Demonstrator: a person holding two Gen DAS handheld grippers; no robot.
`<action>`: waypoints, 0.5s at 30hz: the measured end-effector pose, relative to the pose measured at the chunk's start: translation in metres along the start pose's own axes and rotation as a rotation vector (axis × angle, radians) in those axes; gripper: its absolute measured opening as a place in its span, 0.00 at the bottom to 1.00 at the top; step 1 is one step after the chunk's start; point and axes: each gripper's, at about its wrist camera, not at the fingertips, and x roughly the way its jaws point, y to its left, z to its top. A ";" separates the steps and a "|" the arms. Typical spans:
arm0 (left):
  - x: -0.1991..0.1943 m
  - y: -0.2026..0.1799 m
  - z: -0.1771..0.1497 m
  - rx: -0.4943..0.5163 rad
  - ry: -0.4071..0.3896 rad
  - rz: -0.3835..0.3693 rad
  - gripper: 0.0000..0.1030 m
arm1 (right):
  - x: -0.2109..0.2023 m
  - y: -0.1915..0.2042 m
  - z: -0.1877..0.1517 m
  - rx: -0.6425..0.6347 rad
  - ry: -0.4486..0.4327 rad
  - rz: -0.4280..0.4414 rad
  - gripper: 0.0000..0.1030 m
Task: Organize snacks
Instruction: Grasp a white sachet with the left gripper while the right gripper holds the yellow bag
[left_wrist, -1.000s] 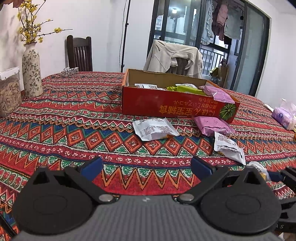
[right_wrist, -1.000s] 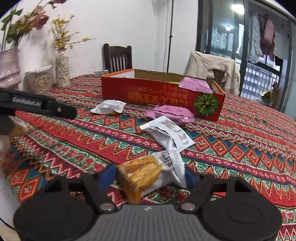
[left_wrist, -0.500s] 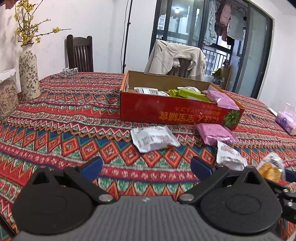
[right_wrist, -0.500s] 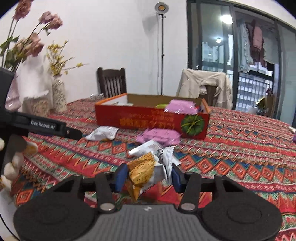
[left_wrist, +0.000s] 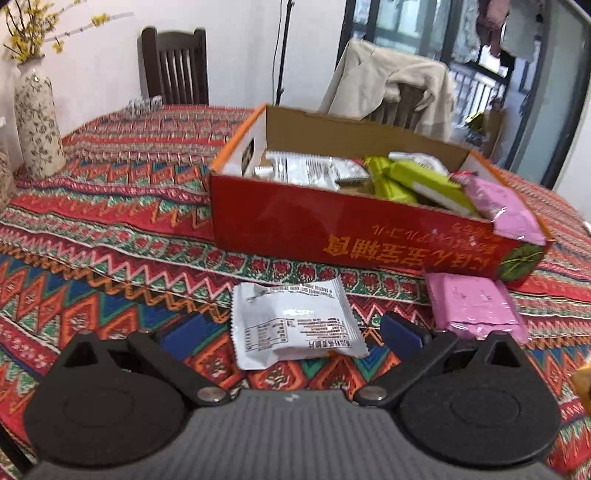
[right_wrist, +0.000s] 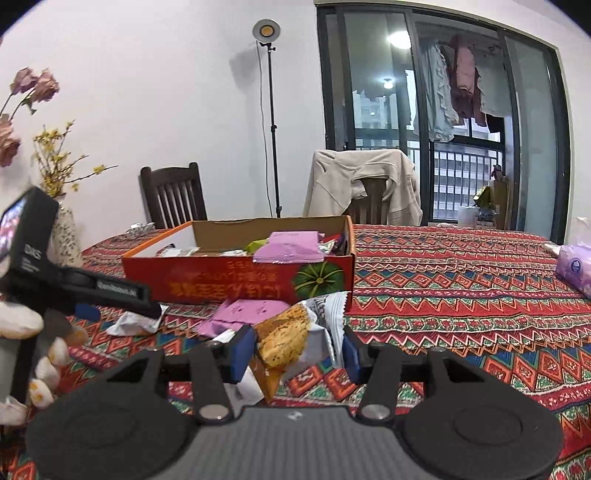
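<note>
Left wrist view: left gripper (left_wrist: 290, 334) spread open over a white snack packet (left_wrist: 295, 326).
The packet lies flat on the patterned tablecloth (left_wrist: 110, 258), just before the red box (left_wrist: 354, 236), its long axis running roughly across the view.

Right wrist view: right gripper (right_wrist: 297, 354) clamped on an orange-and-white snack packet (right_wrist: 291, 338).
It hangs above the cloth, long axis upright, before the box.

The right gripper (right_wrist: 298, 354) is lifted clear of the tablecloth (right_wrist: 461, 295), its blue pads clamped on a snack packet (right_wrist: 291, 339). The left gripper (left_wrist: 291, 334) hovers low over the tablecloth, jaws spread wide, gripping nothing.
</note>
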 end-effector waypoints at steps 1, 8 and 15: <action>0.005 -0.001 0.001 -0.004 0.013 0.003 1.00 | 0.002 -0.002 0.001 0.004 0.000 0.001 0.48; 0.014 -0.008 -0.002 0.010 0.009 0.063 0.89 | 0.017 -0.008 0.007 0.023 0.006 0.006 0.48; 0.005 -0.007 -0.001 0.017 -0.015 0.033 0.72 | 0.021 -0.011 0.008 0.027 0.009 0.009 0.48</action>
